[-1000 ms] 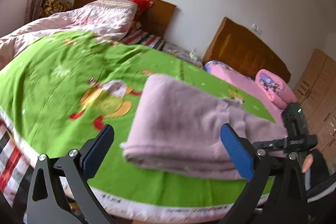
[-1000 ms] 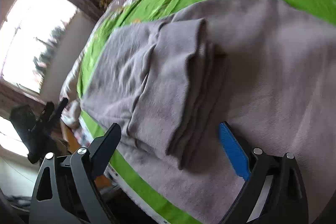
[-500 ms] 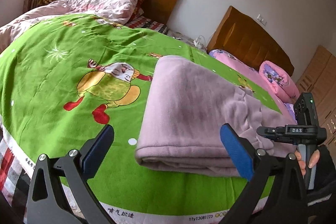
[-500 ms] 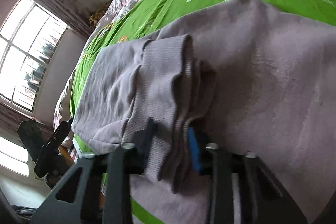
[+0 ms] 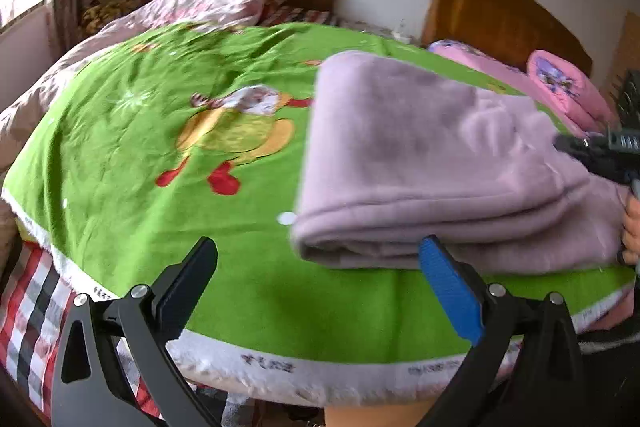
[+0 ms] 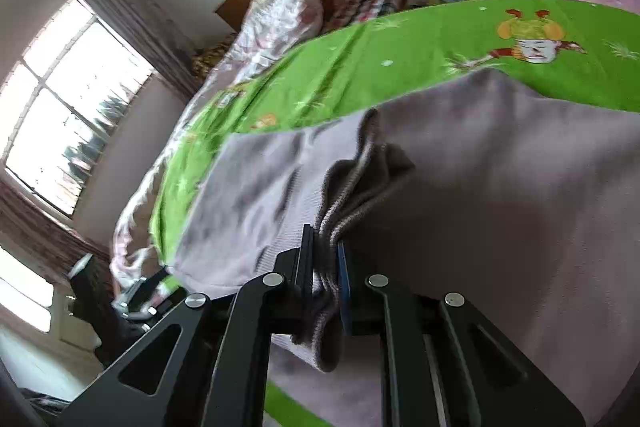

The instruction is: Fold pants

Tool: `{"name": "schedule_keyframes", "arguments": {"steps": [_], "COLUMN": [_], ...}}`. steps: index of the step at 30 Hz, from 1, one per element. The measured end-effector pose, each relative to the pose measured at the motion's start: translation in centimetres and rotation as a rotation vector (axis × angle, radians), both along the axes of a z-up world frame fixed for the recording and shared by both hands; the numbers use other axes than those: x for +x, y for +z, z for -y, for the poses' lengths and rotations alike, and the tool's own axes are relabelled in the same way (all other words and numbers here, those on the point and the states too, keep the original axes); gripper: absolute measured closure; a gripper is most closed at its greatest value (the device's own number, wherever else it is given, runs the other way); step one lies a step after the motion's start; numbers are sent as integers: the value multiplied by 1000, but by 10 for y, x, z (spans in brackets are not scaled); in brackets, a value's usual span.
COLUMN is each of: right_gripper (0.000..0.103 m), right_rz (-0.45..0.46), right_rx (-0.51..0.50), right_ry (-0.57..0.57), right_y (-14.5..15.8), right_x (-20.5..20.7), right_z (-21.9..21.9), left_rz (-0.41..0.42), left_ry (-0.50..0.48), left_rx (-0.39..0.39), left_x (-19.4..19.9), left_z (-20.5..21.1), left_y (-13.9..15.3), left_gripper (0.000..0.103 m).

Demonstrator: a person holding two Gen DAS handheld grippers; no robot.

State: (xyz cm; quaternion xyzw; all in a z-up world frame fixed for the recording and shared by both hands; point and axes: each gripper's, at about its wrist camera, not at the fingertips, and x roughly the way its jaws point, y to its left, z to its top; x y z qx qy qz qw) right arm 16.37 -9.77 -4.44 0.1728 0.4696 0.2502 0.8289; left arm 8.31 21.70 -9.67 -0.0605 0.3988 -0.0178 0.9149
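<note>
Your right gripper (image 6: 325,259) is closing, pads clamped on the ribbed edge of the pants (image 6: 500,195), lower centre; probably all layers. Left gripper (image 5: 320,267) gapes empty beside the fold at right; bite it before lifting.

Cut off at the right edge of the left wrist view: the right gripper (image 5: 608,155) and hand (image 5: 631,227). Hidden between the pads: pants (image 6: 500,187) waistband edge.

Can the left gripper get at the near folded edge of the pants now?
Probably yes. The left gripper is open, the pants edge lies just ahead of its blue finger on the green blanket, nothing between.
</note>
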Motion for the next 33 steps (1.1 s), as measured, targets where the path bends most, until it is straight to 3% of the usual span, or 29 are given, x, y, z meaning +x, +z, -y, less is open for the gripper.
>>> {"name": "schedule_keyframes", "arguments": {"steps": [2, 4, 5, 7, 8, 12, 15, 17, 19, 21, 22, 24, 25, 29, 33], "right_gripper": [89, 86, 76, 45, 28, 29, 33, 33, 33, 35, 35, 35, 36, 34, 34], "right_rz": [-68, -77, -80, -39, 46, 231, 271, 280, 232, 207, 224, 204, 194, 230, 161], "right_rx": [-41, -38, -53, -106, -144, -197, -248, -279, -297, -323, -303, -289, -282, -265, -256], "right_ry": [16, 21, 29, 19, 9, 148, 245, 287, 303, 285, 293, 285, 274, 243, 234], "right_y": [-22, -25, -23, -10, 5, 35, 32, 25, 9, -11, -13, -11, -7, 5, -10], "right_x": [3, 2, 2, 1, -3, -14, -18, -20, -17, -15, -19, -20, -21, -20, -10], "right_z": [1, 1, 1, 1, 0, -39, -73, -87, -92, -86, -83, -78, -74, -59, -51], "left_rz": [-11, -25, -21, 31, 59, 177, 155, 85, 10, -105, -143, -124, -118, -38, -123], "left_ry": [-1, -12, -15, -16, -16, -83, -210, -289, -315, -228, -215, -212, -199, -144, 11], "left_rx": [-2, 9, 16, 1, -24, -264, -356, -383, -363, -304, -343, -409, -402, -306, -167], "left_x": [0, 1, 1, 4, 7, 43, 88, 127, 153, 183, 189, 185, 181, 169, 177], "left_z": [-4, -9, -10, -14, -15, -10, 17, 41, 57, 56, 52, 43, 42, 37, 26], "left_y": [-1, 3, 8, 28, 37, 79, 86, 77, 60, 26, 16, 18, 23, 46, 34], "left_gripper": [2, 2, 2, 2, 2, 2, 2, 2, 2, 2, 2, 2, 2, 2, 2]}}
